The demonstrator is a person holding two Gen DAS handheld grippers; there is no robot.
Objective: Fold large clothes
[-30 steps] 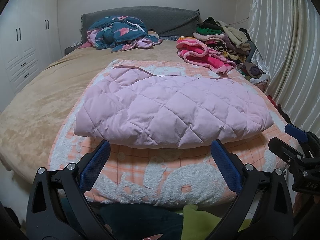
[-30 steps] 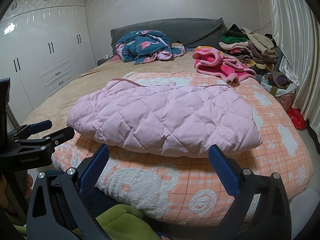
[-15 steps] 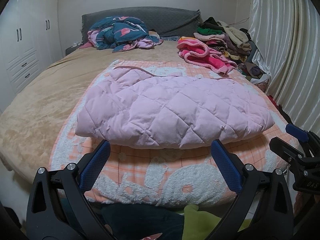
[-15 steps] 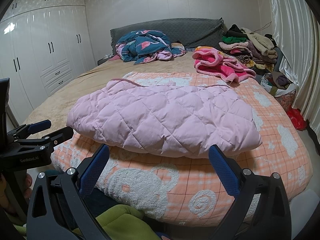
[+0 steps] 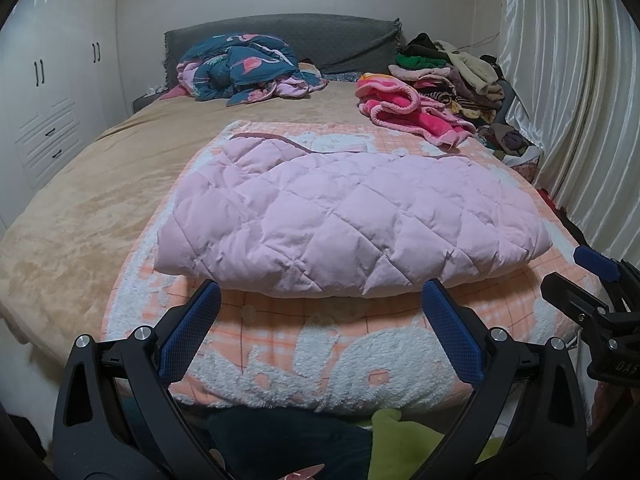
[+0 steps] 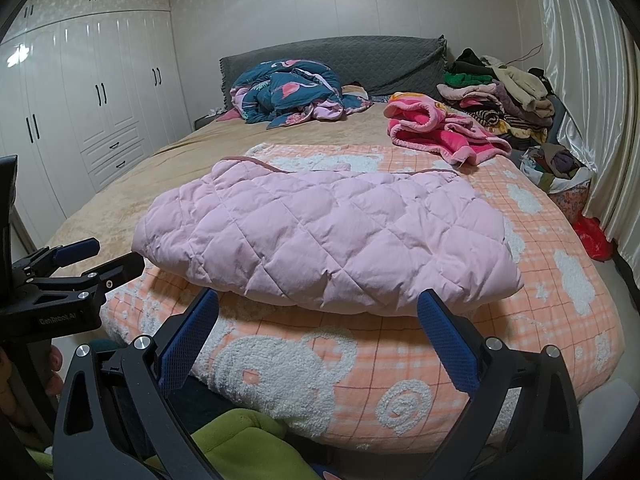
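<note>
- Nothing moved vs 1 s ago: jacket (image 5: 348,224) lies folded on bed (image 5: 80,216).
- L claw (image 5: 320,336) & R claw (image 6: 318,338) both open, empty, hovering near edge.
- Prob. fold done or pausing.

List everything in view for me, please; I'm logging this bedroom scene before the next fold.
Quilted pink padded garment: one, pale pink, folded on the blanket.
Orange-and-white fleece blanket: one, spread over the bed's near end.
Tan bedspread: one, covering the bed.
Teal flamingo-print quilt: one, bunched by the grey headboard.
Bright pink fleece: one, crumpled, far right.
Stacked clothes: one mixed-colour pile, right of the headboard.
White wardrobe: one, left wall.
Left gripper: open, empty.
Right gripper: open, empty.
</note>
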